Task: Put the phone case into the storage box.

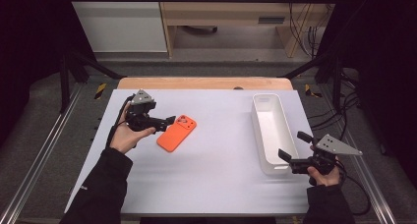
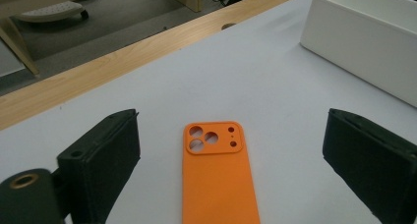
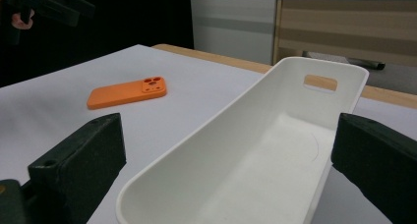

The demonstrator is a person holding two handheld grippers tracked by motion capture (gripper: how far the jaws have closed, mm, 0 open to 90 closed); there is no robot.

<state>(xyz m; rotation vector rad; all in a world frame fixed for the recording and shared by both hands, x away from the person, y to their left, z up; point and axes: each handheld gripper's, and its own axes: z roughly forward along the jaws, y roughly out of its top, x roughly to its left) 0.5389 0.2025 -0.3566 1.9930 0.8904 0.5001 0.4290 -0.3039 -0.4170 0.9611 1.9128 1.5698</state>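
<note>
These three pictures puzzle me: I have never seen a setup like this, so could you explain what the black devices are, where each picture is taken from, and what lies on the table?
A person sits at a table covered in white, holding a hand-operated two-jaw gripper in each hand. The high view looks down from above the person. The other two come from small cameras riding on the grippers, looking out between their black jaws.

The left gripper hangs just above an orange phone case lying flat with its camera cut-outs facing up; its jaws stand wide open and hold nothing. The right gripper, also open and empty, sits at the near end of a long white tray, which looks empty.
</note>
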